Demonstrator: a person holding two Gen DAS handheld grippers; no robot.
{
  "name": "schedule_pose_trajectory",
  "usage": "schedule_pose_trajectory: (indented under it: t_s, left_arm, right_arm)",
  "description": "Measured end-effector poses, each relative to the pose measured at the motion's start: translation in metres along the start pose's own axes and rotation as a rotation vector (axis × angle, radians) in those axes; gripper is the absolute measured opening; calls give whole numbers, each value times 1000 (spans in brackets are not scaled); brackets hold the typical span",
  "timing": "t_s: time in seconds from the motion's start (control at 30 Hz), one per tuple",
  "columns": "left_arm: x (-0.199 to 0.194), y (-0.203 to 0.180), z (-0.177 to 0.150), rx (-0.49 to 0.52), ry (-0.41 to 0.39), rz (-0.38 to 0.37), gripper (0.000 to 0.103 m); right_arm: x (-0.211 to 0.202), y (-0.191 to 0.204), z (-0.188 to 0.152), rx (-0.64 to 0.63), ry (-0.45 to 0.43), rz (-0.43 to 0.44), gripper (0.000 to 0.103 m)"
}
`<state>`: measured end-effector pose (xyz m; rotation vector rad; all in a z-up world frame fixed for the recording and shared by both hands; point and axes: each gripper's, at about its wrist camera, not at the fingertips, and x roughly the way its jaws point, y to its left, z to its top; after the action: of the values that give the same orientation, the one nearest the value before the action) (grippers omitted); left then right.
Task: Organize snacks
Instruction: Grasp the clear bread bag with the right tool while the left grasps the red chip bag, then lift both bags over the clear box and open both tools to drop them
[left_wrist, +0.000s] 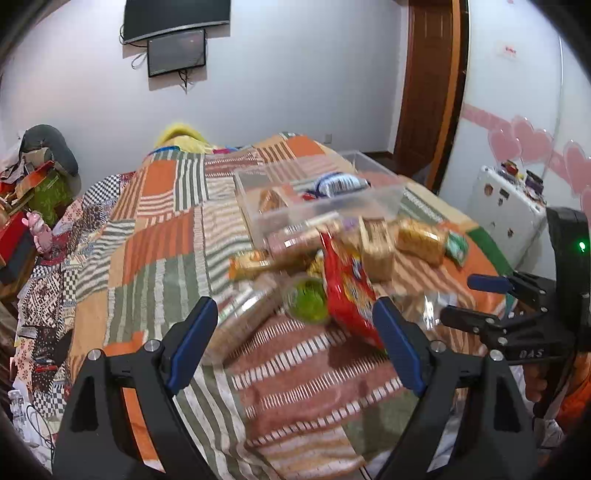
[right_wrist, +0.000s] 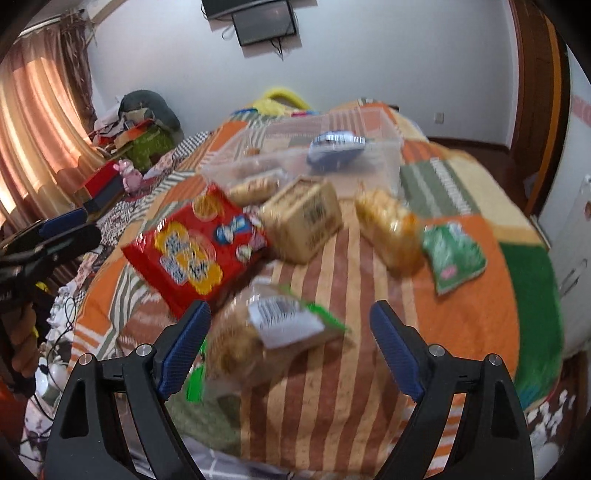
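Note:
Several snack packs lie on a patchwork bed in front of a clear plastic bin (left_wrist: 325, 206) (right_wrist: 373, 147). A blue-white pack (left_wrist: 341, 183) (right_wrist: 334, 146) lies inside the bin. A red bag (left_wrist: 347, 291) (right_wrist: 195, 251), a tan bread pack (left_wrist: 376, 247) (right_wrist: 306, 218), a golden pack (left_wrist: 421, 240) (right_wrist: 388, 229) and a green pack (left_wrist: 456, 247) (right_wrist: 452, 254) lie outside. My left gripper (left_wrist: 295, 343) is open and empty above the bed. My right gripper (right_wrist: 290, 343) (left_wrist: 476, 299) is open over a clear bread bag (right_wrist: 269, 336).
The bed's patchwork cover (left_wrist: 155, 236) (right_wrist: 517, 266) slopes off at its edges. Clutter and boxes (left_wrist: 33, 192) (right_wrist: 122, 147) stand at the far left. A white cabinet (left_wrist: 506, 206) stands right of the bed, a wooden door (left_wrist: 428, 74) behind it.

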<state>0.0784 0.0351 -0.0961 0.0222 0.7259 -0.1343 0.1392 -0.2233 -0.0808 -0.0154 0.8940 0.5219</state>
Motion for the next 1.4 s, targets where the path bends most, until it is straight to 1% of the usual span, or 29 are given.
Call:
schedule_pose_trajectory:
  t_s: [0.2, 0.3, 0.4, 0.43, 0.47, 0.53, 0.67, 0.93, 0.97, 1.0, 1.03, 1.1, 1.17, 1.23, 1.27, 1.3, 1.4]
  left_arm:
    - [8, -12, -14, 15, 24, -9, 86]
    - [13, -18, -17, 27, 36, -9, 86]
    - [18, -20, -16, 21, 48, -19, 86]
    - [20, -20, -16, 18, 51, -23, 86]
    - [23, -21, -16, 16, 56, -25, 86]
    - [28, -22, -16, 13, 65, -26, 86]
    - [39, -23, -15, 4, 82, -33, 86]
    - [74, -24, -5, -55, 123, -90, 85]
    - [79, -26, -3, -56, 128, -100, 83]
    - [82, -29, -2, -55, 133, -106, 78]
    - [87, -33, -1, -47, 143, -116, 76]
    - [95, -39, 1, -37, 159, -128, 66]
    - [103, -45, 0, -34, 179, -146, 59]
    - [108, -49, 0, -40, 185, -153, 57]
    - [110, -51, 0, -41, 185, -156, 53]
    - [112, -52, 1, -44, 188, -166, 47]
    - [114, -54, 2, -55, 191, -187, 39]
  right_arm:
    - [13, 4, -9, 15, 42, 20, 86]
    - [21, 5, -14, 35, 66, 53, 86]
    - [26, 6, -15, 28, 68, 66, 74]
    - [25, 7, -15, 28, 70, 74, 67]
    - [26, 7, -14, 33, 72, 92, 62]
    - [25, 5, -14, 42, 69, 117, 54]
    - [21, 3, -16, 50, 52, 135, 47]
    - [4, -15, -15, 52, 11, 96, 43]
    - [1, -17, -15, 50, 5, 83, 43]
    - [1, -17, -15, 45, 0, 71, 43]
    - [-2, -18, -15, 41, -5, 60, 42]
    - [-4, -20, -14, 37, -10, 48, 41]
    - [-6, -23, -13, 36, -19, 41, 39]
    - [-8, -23, -11, 36, -26, 43, 38]
    - [-8, -23, -11, 35, -29, 43, 38]
    - [-9, -23, -11, 33, -33, 40, 38]
    - [-7, -21, -9, 29, -35, 40, 38]
